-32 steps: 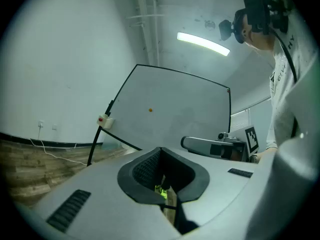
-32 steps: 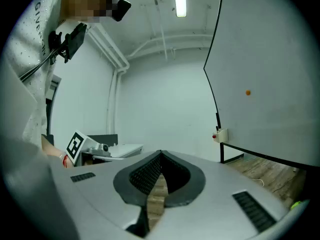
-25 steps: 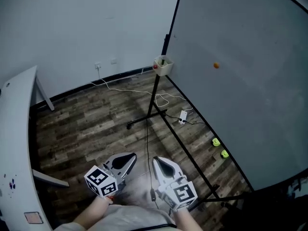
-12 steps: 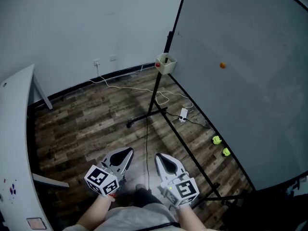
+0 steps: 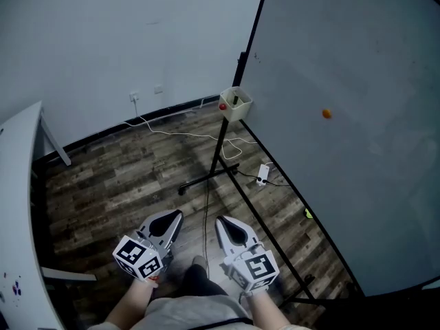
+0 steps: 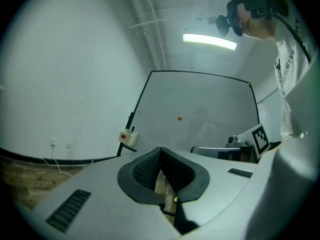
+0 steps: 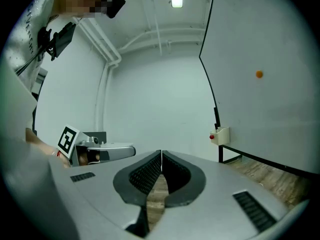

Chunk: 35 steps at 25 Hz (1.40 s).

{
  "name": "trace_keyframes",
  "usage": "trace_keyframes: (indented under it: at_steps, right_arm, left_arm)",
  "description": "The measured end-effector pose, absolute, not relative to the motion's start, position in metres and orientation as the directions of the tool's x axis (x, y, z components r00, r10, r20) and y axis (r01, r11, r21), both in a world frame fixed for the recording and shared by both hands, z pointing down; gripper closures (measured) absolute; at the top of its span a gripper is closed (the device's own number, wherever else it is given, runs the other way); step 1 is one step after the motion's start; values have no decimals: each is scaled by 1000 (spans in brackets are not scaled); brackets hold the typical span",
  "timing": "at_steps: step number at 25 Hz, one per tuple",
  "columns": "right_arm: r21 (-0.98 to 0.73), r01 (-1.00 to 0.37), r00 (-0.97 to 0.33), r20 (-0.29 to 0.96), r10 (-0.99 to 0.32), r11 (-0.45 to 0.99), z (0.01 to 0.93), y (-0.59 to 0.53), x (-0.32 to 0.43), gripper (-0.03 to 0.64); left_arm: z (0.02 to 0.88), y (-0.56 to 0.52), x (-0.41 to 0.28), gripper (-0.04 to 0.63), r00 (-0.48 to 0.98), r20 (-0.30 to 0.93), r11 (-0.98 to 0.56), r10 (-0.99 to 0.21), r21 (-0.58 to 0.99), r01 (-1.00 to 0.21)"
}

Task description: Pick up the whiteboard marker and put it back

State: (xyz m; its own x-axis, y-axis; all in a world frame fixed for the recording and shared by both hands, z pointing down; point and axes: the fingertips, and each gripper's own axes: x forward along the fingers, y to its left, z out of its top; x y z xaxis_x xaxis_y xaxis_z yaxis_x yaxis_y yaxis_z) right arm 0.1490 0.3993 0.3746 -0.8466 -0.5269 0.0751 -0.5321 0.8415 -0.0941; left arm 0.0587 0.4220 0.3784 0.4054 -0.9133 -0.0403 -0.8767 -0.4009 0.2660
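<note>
The whiteboard marker (image 5: 234,100) can only be made out as a slim dark stick standing in a small cream holder box (image 5: 237,108). The box is fixed to the black frame at the near edge of the whiteboard (image 5: 357,102), with a red knob (image 5: 223,106) on its side. Whether that stick really is the marker is too small to tell.

The box is well apart from both tongs, far ahead of them across the wooden floor (image 5: 117,177). It lies left of the jaw line in the left gripper view (image 6: 128,137) and right of it in the right gripper view (image 7: 222,135).

The left tongs (image 5: 173,218) are clenched, the ribbed pads meeting at the tip (image 6: 161,156) with nothing between them. The right tongs (image 5: 225,224) are clenched as well, pads together and empty (image 7: 161,156). The two are held side by side, low and close to the person.

An orange dot (image 5: 326,114) sits on the whiteboard. A white cable (image 5: 180,133) runs from a wall socket (image 5: 134,96) across the floor, and a white bench (image 5: 15,205) stands at the left.

For writing, the white shirt (image 6: 286,59) bears letters beginning "GIV"; the rest cannot be read. The cubes carry black square patterns only.
</note>
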Motion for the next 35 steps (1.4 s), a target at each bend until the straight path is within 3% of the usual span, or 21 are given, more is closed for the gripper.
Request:
trace_keyframes:
  at_steps: [14,30,35]
  right_arm:
    - [-97,-535,-845,77,-529,839,383,230,135,597]
    - [-97,-489,-872,55,-486,867,382,158,95,597]
    - [-80,-528,-849,79,-523,845,383,121,87,597]
  left_arm:
    - [378,238,55,580,435,-31,-428,-900,252,-868]
    - [386,157,41,580,457,-37,-451,-889,253,-856]
    - [386,113,37,580,498,-44,-491,-866,254,-833]
